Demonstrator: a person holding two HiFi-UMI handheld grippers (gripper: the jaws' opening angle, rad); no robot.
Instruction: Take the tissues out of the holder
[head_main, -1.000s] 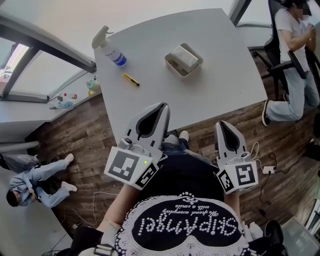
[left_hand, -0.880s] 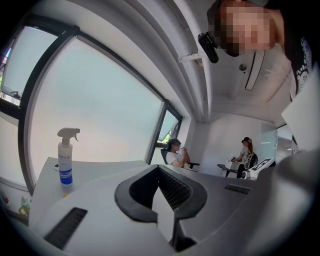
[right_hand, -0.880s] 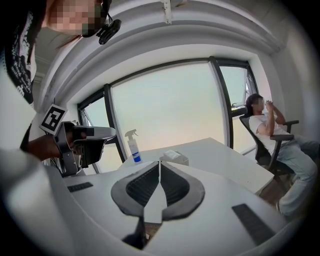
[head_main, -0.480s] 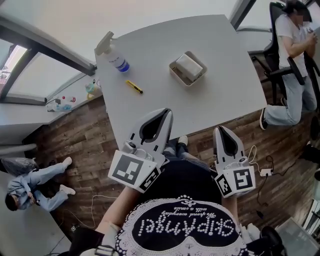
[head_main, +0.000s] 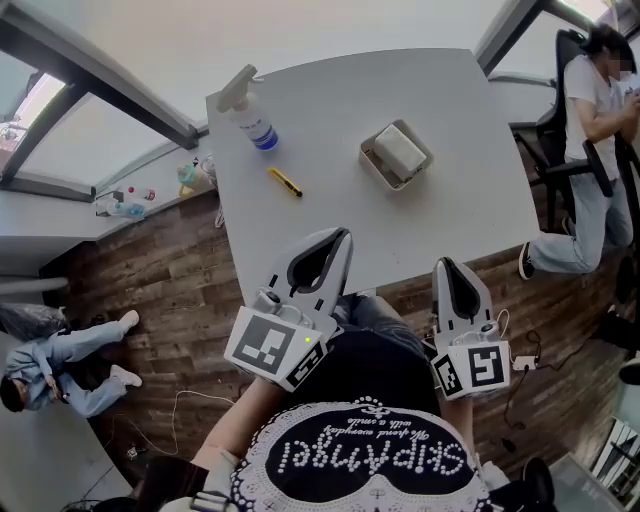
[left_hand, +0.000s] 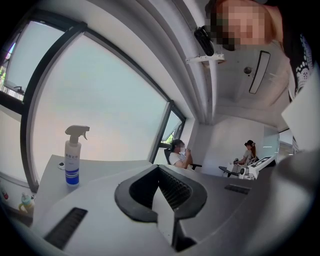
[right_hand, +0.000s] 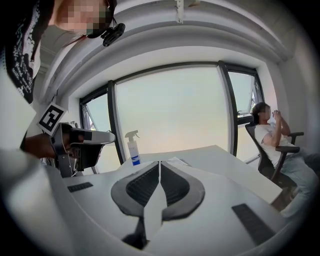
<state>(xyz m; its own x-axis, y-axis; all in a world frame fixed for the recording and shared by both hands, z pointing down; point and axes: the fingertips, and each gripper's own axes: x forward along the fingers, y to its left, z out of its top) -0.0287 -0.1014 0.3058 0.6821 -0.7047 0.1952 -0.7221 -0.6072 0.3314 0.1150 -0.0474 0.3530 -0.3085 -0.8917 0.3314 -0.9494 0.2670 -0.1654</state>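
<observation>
Left hand-held gripper (head_main: 344, 235) and right hand-held gripper (head_main: 446, 264) closed, empty.

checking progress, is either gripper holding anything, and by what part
Nothing is held. The left gripper and right gripper are shut and empty; the tissues sit untouched in the holder.

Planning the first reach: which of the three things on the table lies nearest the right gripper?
The tissue holder, the beige tray holding white tissues; the yellow cutter and spray bottle lie farther off, to its left.
</observation>
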